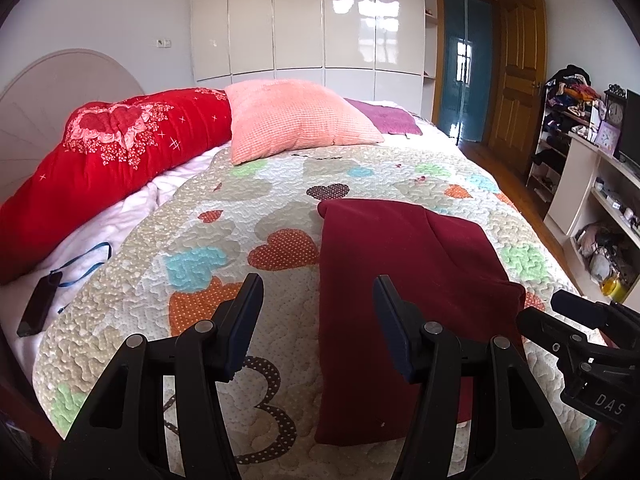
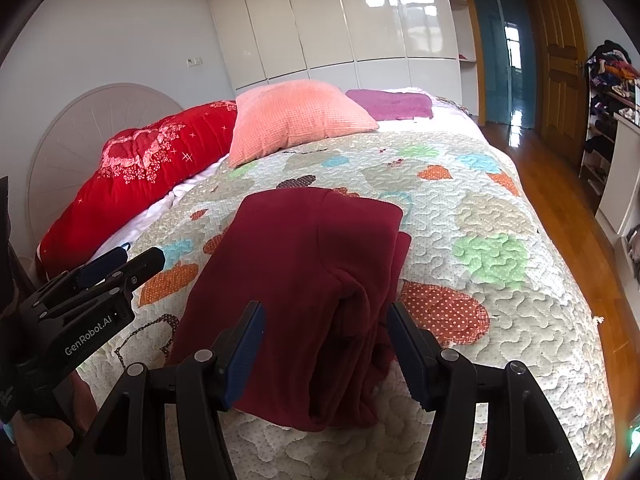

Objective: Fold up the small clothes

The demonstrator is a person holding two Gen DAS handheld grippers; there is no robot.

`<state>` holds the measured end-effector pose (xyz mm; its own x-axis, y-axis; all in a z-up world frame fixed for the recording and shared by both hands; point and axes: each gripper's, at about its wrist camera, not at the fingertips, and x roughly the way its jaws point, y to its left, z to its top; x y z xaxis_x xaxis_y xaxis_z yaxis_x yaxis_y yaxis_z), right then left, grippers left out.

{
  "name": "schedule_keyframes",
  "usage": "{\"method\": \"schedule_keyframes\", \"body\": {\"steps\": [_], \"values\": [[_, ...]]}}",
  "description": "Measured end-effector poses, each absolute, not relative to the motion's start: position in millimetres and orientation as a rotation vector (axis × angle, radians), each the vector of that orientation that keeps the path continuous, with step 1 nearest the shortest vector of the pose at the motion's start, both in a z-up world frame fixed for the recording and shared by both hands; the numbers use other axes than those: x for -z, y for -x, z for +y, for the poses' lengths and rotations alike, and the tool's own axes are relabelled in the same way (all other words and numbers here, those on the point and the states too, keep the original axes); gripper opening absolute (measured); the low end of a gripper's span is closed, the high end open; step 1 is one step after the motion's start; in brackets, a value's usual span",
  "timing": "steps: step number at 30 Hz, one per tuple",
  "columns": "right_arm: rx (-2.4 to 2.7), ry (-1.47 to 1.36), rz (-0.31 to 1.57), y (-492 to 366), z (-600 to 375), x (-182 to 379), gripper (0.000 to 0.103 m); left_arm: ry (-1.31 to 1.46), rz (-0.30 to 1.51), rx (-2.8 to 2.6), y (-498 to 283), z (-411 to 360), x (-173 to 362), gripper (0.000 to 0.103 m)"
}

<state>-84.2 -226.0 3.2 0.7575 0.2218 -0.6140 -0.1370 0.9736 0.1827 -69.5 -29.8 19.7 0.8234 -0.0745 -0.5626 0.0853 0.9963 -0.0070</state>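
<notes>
While both grippers hover empty, fold looks near done.
Maroon garment folded on quilt; jaws apart; right edge bunched.

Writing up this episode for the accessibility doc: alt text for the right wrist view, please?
A dark red garment, folded into a rough rectangle, lies on a heart-patterned quilt, with the open right gripper poised just above its near edge. The left gripper enters from the left; a pink pillow and red bolster sit behind.
</notes>
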Motion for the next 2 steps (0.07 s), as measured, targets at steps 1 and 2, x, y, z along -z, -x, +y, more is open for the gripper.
{"method": "schedule_keyframes", "body": {"steps": [1,2], "values": [[-0.197,-0.129,0.686,83.5,-226.0,-3.1,0.061,-0.021,0.599,0.084,68.9,-30.2,-19.5,0.057],[-0.197,-0.127,0.687,82.5,-225.9,-3.4,0.061,-0.023,0.602,0.086,68.6,-30.6,-19.1,0.057]]}}
